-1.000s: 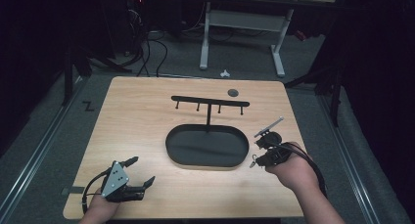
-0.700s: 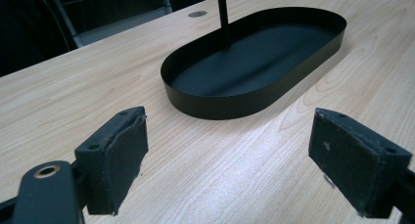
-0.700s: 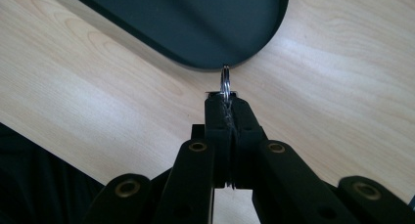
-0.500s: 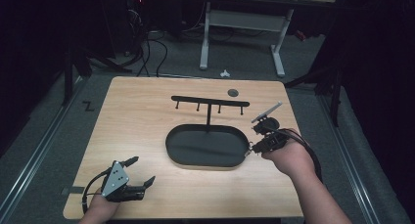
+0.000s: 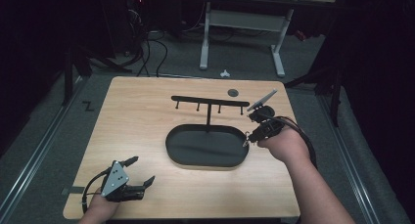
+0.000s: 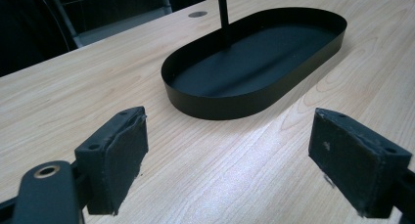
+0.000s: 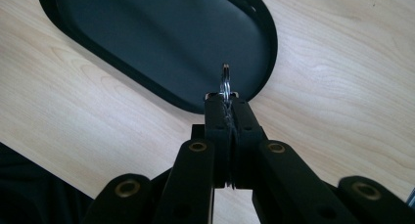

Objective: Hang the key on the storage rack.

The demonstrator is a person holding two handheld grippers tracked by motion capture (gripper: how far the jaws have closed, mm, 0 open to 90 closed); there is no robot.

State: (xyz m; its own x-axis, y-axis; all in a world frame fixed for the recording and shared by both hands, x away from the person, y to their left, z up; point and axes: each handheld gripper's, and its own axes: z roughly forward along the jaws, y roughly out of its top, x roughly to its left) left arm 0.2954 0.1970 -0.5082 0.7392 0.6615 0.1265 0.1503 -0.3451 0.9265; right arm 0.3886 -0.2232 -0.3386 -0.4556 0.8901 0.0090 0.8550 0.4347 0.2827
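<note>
- The right gripper (image 7: 226, 98) has its jaws clamped on a thin metal ring (image 7: 225, 79), possibly a key ring, over the right end of the black oval tray (image 5: 172, 145).
- The left gripper (image 5: 139, 172) rests near the table's (image 5: 137, 111) front left corner, jaws wide apart, holding nothing.

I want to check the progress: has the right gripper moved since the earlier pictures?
Yes. The right gripper moved toward the table's far side along the black tray's right end, nearer the hook rack.
</note>
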